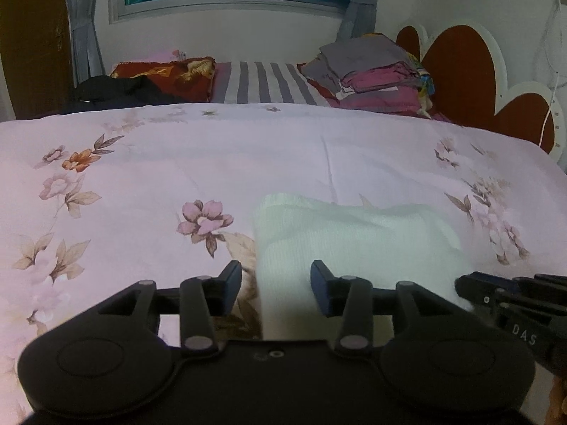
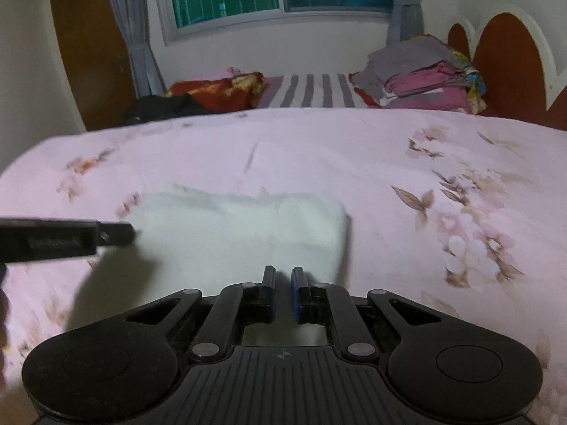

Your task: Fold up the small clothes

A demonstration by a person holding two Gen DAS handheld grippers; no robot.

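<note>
Open pink bedspread (image 1: 219,148) surrounds the white cloth (image 1: 354,233); stacked clothes (image 1: 372,74) and pillows (image 1: 166,78) crowd the far edge.
</note>
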